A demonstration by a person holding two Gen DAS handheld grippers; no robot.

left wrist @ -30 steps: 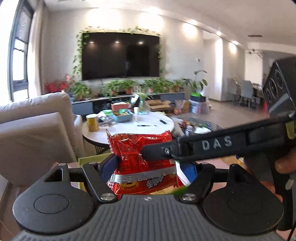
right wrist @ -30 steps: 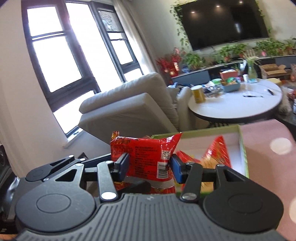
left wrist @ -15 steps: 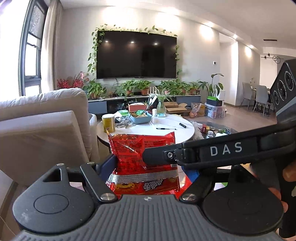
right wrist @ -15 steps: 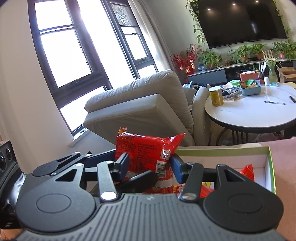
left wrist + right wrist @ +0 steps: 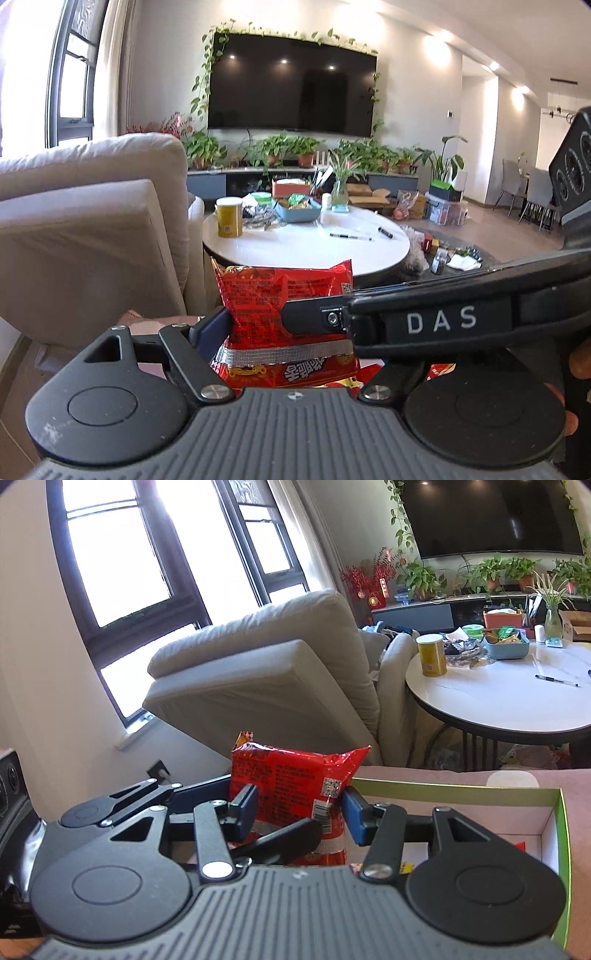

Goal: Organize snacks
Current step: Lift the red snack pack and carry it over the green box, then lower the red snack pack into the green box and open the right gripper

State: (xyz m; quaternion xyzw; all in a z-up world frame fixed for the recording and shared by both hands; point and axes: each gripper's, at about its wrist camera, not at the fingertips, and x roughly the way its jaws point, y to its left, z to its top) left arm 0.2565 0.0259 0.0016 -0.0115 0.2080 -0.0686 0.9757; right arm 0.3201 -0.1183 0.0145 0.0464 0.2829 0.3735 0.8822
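left gripper [image 5: 291, 325] is clamping the crinkled red foil snack packet [image 5: 284, 295], one blue pad pressing the packet's left edge; the far pad is sitting hidden behind the right gripper's black finger. right gripper [image 5: 299, 805] is squeezing the same packet [image 5: 291, 779] too, blue pads [image 5: 354, 812] pressing both side edges. the packet is standing upright between both claws, its top above the pads. just right of the packet, a green-rimmed white cardboard box [image 5: 554, 812] is lying open on a pink cloth [image 5: 461, 775]. behind the packet a beige cushioned armchair [image 5: 266, 657] is standing. right of that armchair a round white table [image 5: 517, 701] is carrying a yellow can [image 5: 431, 657].
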